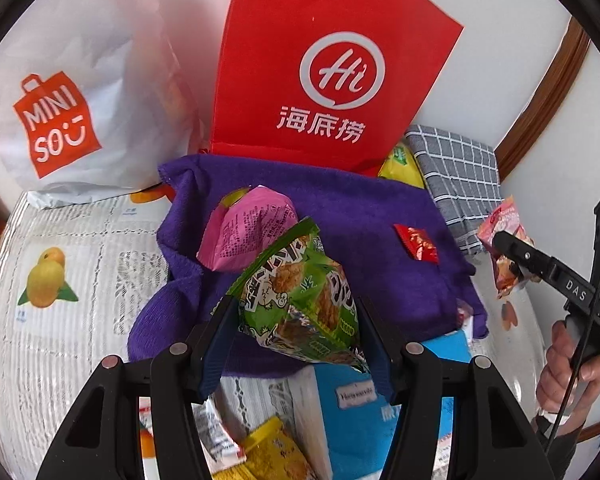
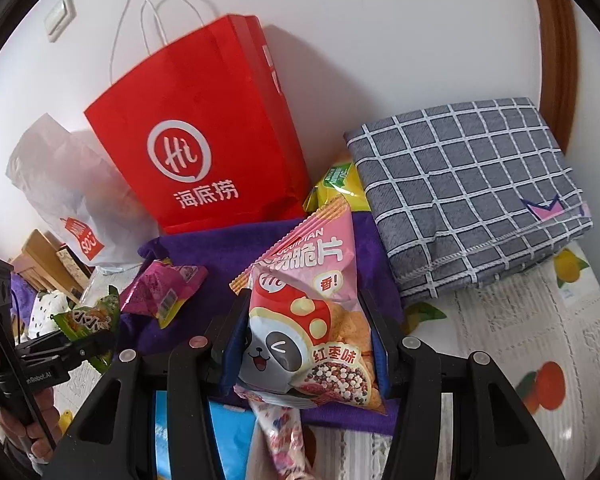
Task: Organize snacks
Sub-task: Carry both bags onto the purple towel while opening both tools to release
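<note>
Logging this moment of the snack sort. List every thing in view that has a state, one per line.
left gripper: shut on green snack packet, lifted
right gripper: shut on pink snack packet, lifted
magenta packet: lying on purple cloth, sealed
small red packet: lying flat on the cloth
red paper bag: upright against wall
white Miniso bag: standing, slumped
grey checked cloth: folded

Worktop (image 1: 60, 340), fruit-print lace cover.
Directly on it: purple towel (image 1: 380, 220), folded grey checked cloth (image 2: 460, 192), red paper bag (image 1: 320, 60), white Miniso bag (image 1: 80, 100), blue box (image 1: 348, 420).
</note>
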{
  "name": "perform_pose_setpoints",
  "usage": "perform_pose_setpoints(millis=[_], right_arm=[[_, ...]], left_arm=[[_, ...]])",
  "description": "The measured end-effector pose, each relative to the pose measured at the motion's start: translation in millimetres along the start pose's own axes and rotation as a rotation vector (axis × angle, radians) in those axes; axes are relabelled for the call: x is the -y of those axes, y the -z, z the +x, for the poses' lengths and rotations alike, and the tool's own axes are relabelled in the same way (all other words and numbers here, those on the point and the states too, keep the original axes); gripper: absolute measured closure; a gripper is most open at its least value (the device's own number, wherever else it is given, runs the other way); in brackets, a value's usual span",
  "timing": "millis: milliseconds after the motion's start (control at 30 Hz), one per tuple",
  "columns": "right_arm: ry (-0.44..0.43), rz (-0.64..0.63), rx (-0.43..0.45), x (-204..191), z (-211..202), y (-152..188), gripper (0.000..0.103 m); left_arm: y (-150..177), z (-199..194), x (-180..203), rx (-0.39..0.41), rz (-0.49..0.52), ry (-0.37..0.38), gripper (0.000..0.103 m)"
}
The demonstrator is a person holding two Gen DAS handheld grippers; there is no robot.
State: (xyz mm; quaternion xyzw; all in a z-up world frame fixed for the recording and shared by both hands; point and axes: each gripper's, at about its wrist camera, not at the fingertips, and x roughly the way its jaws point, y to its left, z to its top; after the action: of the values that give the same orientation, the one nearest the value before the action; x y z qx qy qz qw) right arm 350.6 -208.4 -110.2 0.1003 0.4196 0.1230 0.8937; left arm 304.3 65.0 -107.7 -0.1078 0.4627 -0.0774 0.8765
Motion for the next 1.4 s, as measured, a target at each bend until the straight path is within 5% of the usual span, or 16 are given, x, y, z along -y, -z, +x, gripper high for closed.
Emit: perform_pose_setpoints(millis=[900, 1100, 1400], right_arm=[[-0.018, -0.092, -0.172, -10, 83, -1, 0.052], [-0.028, -0.108, -0.168, -12, 80, -3, 0.038], [0.053, -0.14, -0.1, -10, 27, 5, 0.036]], left_arm=[[-16, 51, 2, -0.076, 0.012, -0.042, 0.046], [-18, 51, -1, -0.081, -0.002, -0.024, 0.046], [-20, 32, -7, -0.054, -0.046, 0.001, 0.035]])
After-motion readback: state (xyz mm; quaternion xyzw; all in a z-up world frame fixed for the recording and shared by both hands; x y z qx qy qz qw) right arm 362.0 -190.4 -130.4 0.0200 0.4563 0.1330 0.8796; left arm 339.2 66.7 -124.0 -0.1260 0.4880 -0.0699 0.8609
